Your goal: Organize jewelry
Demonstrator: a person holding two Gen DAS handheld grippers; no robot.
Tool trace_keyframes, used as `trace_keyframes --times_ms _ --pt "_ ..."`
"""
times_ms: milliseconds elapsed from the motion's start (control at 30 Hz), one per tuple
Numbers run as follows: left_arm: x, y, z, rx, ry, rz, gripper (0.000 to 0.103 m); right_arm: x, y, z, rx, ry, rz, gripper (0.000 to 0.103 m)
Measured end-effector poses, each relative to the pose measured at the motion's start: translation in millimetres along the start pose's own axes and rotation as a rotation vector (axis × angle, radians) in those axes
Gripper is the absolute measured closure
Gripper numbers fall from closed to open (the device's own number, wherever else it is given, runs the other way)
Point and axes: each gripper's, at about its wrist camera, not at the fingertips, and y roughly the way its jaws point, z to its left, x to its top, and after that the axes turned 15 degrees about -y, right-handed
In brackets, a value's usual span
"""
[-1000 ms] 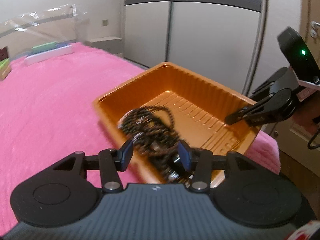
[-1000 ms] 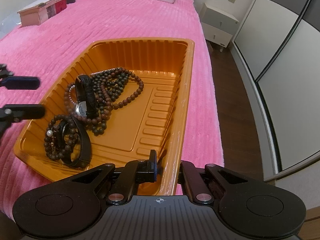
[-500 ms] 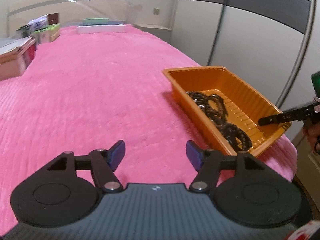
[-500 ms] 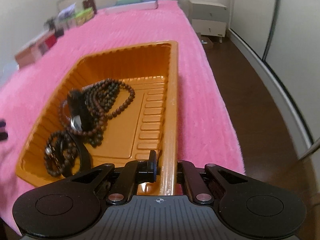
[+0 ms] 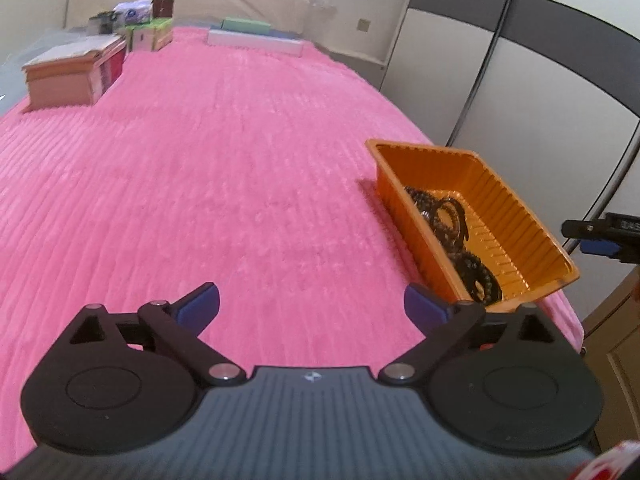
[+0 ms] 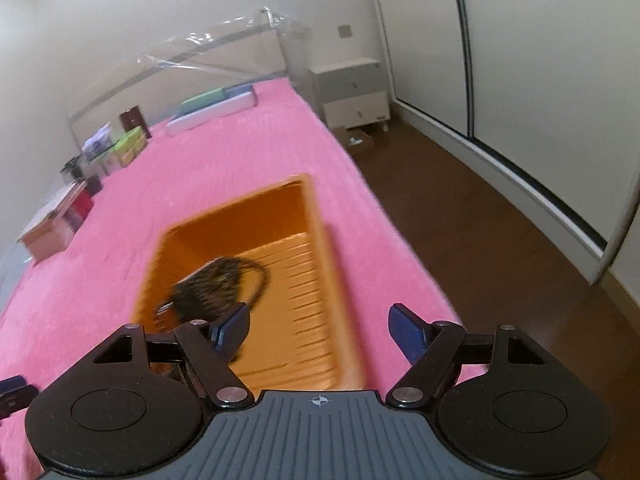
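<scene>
An orange plastic tray lies on the pink bedspread near the bed's right corner. Dark bead bracelets and a black band lie heaped inside it. My left gripper is open and empty, low over the bedspread to the left of the tray. My right gripper is open and empty, above the tray's near end; the beads look blurred there. The right gripper's fingers show at the left view's right edge, apart from the tray.
Several boxes stand at the bed's far left, and flat books lie by the headboard. A wardrobe and wooden floor lie to the right of the bed, with a nightstand beyond.
My right gripper let go of the tray's rim, opened and pulled back upward. My left gripper drew back away from the tray and opened wider.
</scene>
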Motion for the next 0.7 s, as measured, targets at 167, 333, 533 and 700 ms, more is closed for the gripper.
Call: trace_keyframes --times_ms 167,333,533,700 --pt "-5.5 -9.4 3.4 0.047 -0.019 0.044 0.001 -17.1 1.6 70.1 0.115 -0.092 0.121 0.025" --pt "-13.3 -18.1 9.7 0.117 -0.026 0.085 0.001 -31.6 12.2 118.1 0.141 -0.154 0.184 0.025" --pt "-21.2 -25.8 10.2 0.162 -0.018 0.100 0.001 -38.7 18.4 134.8 0.137 -0.160 0.218 0.025" --pt "-23.2 -28.0 8.2 0.188 -0.047 0.108 0.001 -41.3 16.3 144.9 0.126 -0.204 0.225 0.025"
